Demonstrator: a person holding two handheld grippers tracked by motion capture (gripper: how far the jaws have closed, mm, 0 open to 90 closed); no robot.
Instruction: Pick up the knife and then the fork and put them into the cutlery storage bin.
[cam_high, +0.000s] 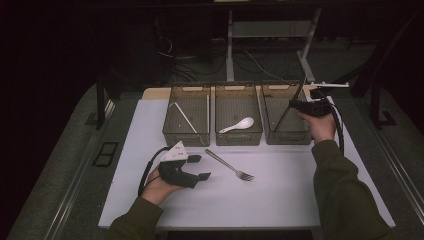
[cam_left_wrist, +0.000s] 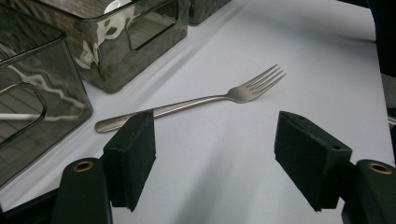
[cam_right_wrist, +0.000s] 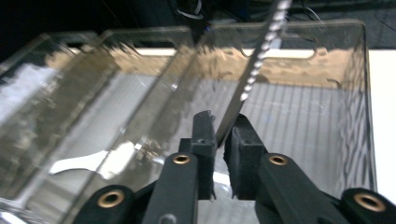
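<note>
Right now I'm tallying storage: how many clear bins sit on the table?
3, in a row along the table's far side: left bin, middle bin, right bin. None seems hidden.

A white rectangular desk (cam_high: 280, 200) stood lit in an otherwise dark room, on grey floor (cam_high: 60, 165), with white metal legs of another desk (cam_high: 230, 45) and tangled dark cables (cam_high: 190, 65) lying behind it in shadow.

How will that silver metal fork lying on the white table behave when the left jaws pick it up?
The silver metal fork looks rigid, so it probably won't bend. Its polished handle seems slippery and lies flat on the white table, so the pads may struggle to get under it. It likely won't roll.
</note>
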